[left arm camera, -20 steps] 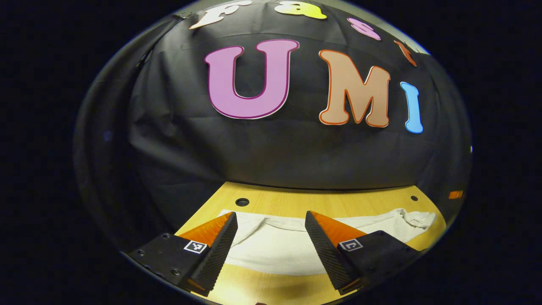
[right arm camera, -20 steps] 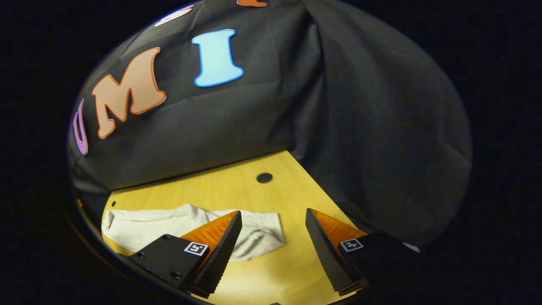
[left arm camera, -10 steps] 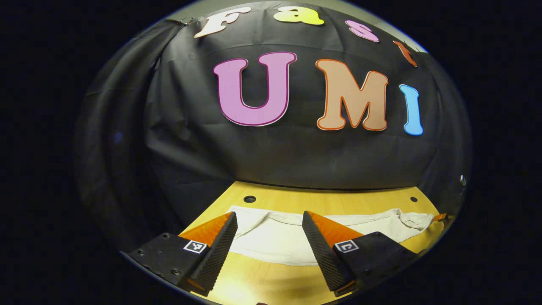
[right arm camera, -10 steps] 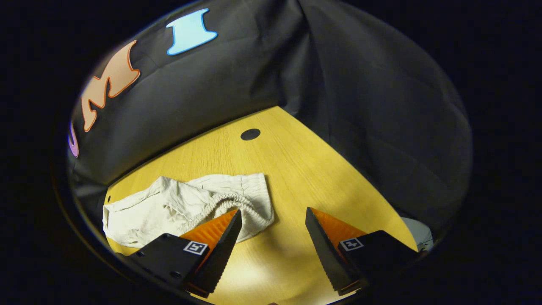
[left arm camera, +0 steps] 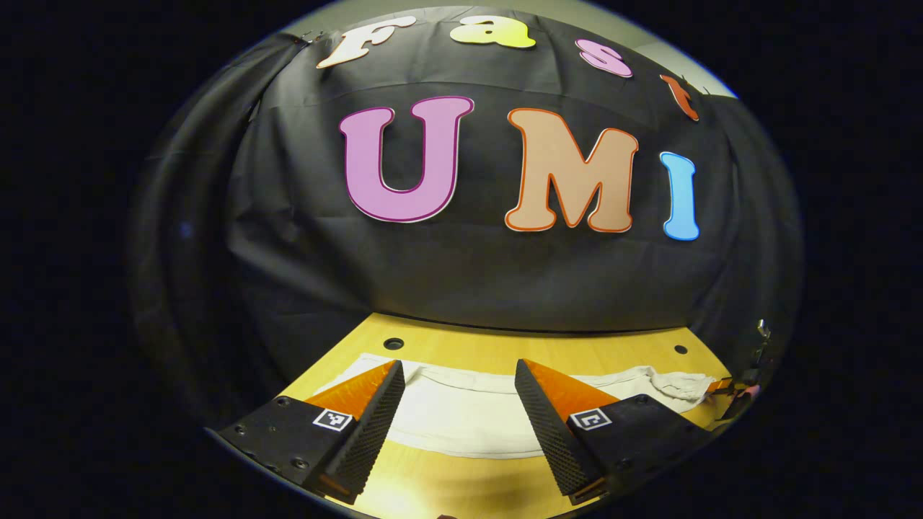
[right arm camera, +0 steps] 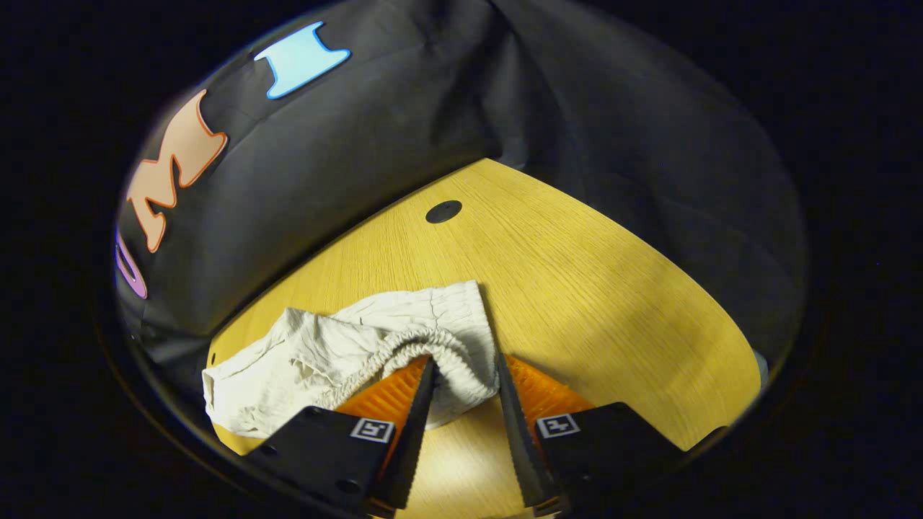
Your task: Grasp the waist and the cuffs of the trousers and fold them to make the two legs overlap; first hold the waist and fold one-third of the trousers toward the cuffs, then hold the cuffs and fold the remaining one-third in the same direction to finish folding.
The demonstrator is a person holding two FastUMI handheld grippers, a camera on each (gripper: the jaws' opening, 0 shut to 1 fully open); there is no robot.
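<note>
The cream trousers (left arm camera: 469,418) lie stretched across the wooden table (left arm camera: 505,344). My left gripper (left arm camera: 458,364) hovers open above their left end, nothing between its fingers. At the far right of the left gripper view, the bunched waist end (left arm camera: 678,383) meets the other gripper's tip (left arm camera: 723,387). In the right gripper view the trousers (right arm camera: 324,353) are crumpled, and the gathered elastic waistband (right arm camera: 440,346) curls between my fingers. My right gripper (right arm camera: 464,360) has narrowed onto that waistband, with the cloth touching both fingers.
The table (right arm camera: 591,274) has round holes near its back edge (left arm camera: 394,343) (left arm camera: 680,349) (right arm camera: 443,211). The black cloth wall stands close behind the table and wraps its right corner. Bare wood lies to the right of the waistband.
My right gripper tilted down, moved onto the waist end and drew its fingers together around the waistband. The left gripper shifted slightly and stayed open.
</note>
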